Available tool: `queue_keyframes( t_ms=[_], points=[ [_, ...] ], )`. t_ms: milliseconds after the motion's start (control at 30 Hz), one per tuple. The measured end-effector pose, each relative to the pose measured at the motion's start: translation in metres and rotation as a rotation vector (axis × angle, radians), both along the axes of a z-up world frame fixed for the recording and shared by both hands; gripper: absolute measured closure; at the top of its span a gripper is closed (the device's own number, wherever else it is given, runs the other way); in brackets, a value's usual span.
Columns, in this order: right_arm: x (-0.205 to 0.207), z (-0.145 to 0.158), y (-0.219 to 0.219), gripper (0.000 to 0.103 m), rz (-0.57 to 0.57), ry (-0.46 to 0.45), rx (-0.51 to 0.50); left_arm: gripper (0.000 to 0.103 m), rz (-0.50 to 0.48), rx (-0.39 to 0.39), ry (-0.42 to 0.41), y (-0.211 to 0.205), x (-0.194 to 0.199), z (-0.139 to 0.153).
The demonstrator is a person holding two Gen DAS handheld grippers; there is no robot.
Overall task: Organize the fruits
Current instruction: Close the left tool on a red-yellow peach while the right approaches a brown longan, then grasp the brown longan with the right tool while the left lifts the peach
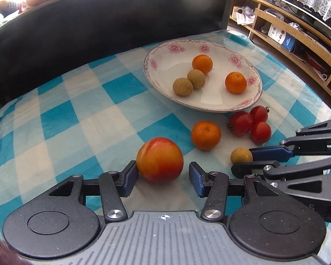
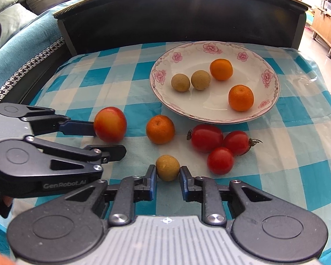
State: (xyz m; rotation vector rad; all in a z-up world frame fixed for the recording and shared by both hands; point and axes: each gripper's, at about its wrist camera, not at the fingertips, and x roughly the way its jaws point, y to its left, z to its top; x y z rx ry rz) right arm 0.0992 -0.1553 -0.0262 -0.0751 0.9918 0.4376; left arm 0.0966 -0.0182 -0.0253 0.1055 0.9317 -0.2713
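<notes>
1. Left hand-held gripper (image 1: 163, 173): jaws spread, straddling the peach (image 1: 160, 159) on the counter (image 1: 77, 110). Left pad (image 1: 130, 174) touches or nearly touches the peach; the right pad stands apart from it. Not pinching.
2. Right hand-held gripper (image 2: 168, 177): jaws narrowed around a longan (image 2: 167, 167) on the counter. Both pads sit at its sides; I cannot tell whether they press it. Longan rests on the cloth (image 2: 275, 154).
3. Plate (image 2: 214, 50), white with pink flowers, sits at the far side of the counter. It holds two oranges (image 2: 221, 69), (image 2: 241, 97) and two longans (image 2: 180, 82), (image 2: 200, 80), the longans touching each other.
4. Loose on the cloth: one orange (image 2: 160, 129) between the peach and the tomatoes; three tomatoes (image 2: 207, 138), (image 2: 236, 142), (image 2: 220, 160) clustered and touching, just in front of the plate rim.
5. Blue-and-white checked cloth covers the counter. Dark board (image 1: 99, 33) stands along the far edge.
6. The two hand-held grippers are side by side, left one at the peach, right one at the longan nearest the near edge.
</notes>
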Motion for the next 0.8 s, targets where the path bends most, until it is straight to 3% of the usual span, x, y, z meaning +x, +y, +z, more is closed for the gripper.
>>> queue_keyframes(
  t_ms=[167, 800],
  points=[
    [0.000, -0.001, -0.005, 0.076, -0.009, 0.004, 0.013, 0.051, 0.000, 0.016, -0.013, -0.004, 0.001, -0.001],
    [-0.005, 0.001, -0.009, 0.076, -0.049, 0.024, 0.016, 0.052, -0.043, 0.016, 0.009, -0.018, -0.010, 0.013]
  ],
)
